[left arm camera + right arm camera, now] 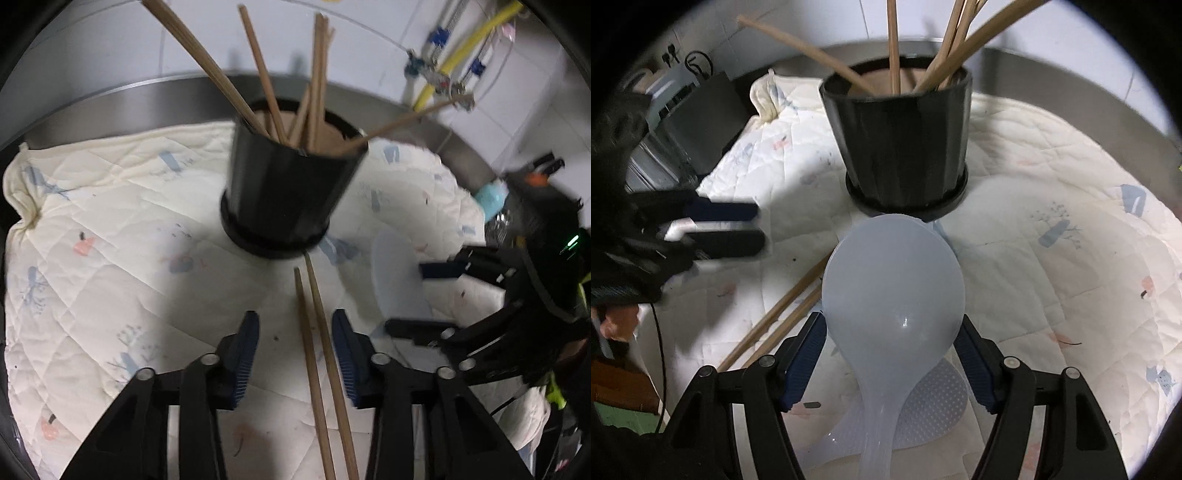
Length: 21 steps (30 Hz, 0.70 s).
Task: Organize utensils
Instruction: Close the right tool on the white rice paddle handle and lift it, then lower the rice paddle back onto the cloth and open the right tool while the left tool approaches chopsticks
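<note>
I've got the left hand-held gripper point(295, 354) angled down over the quilted cloth point(110, 258), its blue pads standing apart with two loose chopsticks point(314, 354) lying between them. The right pad sits just beside the nearer stick; whether it touches I can't tell, and the left pad is clearly off them. The sticks run from under the gripper straight ahead, one tip reaching the base of the black holder point(284, 192).

That holder stands upright on the cloth dead ahead of the left gripper, already stuffed with a bunch of chopsticks point(314, 92) fanning out of its mouth.

Over on the other side, my right hand-held gripper point(892, 354) has its pads wide apart on either side of a pale translucent spoon point(892, 280). The bowl of the spoon fills the gap, its edges right at both pads, so it looks gripped, though the contact is hard to confirm. The bowl points forward to the foot of the holder point(905, 140), and the handle runs back beneath the gripper. Under the spoon, on the cloth, lies a dotted translucent rice paddle point(934, 406).

From the right camera the left gripper shows off to the left, blurred, above the two loose sticks point(775, 325).
</note>
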Available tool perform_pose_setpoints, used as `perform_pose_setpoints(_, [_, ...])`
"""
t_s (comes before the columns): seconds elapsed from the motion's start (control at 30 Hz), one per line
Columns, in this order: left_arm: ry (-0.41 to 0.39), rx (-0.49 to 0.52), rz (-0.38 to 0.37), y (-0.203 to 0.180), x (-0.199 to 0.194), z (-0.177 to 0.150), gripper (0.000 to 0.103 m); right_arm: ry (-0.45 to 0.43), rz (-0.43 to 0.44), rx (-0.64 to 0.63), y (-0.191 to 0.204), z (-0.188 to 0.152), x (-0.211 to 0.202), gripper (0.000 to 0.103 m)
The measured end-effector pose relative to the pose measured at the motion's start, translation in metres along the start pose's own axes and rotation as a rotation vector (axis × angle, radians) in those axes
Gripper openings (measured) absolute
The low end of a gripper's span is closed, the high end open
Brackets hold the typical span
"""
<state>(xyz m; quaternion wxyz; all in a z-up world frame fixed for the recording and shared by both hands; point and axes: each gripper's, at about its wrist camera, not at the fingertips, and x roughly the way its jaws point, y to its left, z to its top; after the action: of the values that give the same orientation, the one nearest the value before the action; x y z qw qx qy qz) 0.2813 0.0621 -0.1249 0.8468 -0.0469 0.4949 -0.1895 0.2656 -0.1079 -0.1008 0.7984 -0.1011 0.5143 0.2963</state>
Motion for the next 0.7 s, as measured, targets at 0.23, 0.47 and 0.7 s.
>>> perform_pose_setpoints(0.23, [0.056,0.023,0.015,-0.011,0.030,-0.006,0.025,-0.078,-0.006,0.014,-0.003,-0.006,-0.027,0.077])
perform_pose_setpoints(0.47, [0.095,0.037,0.036,-0.013,0.052,-0.008,0.022,-0.146,-0.017,0.035,-0.004,-0.010,-0.046,0.077])
perform_pose_setpoints(0.7, [0.107,0.041,0.052,-0.016,0.062,-0.009,0.022,-0.212,-0.027,0.045,-0.005,-0.021,-0.065,0.077])
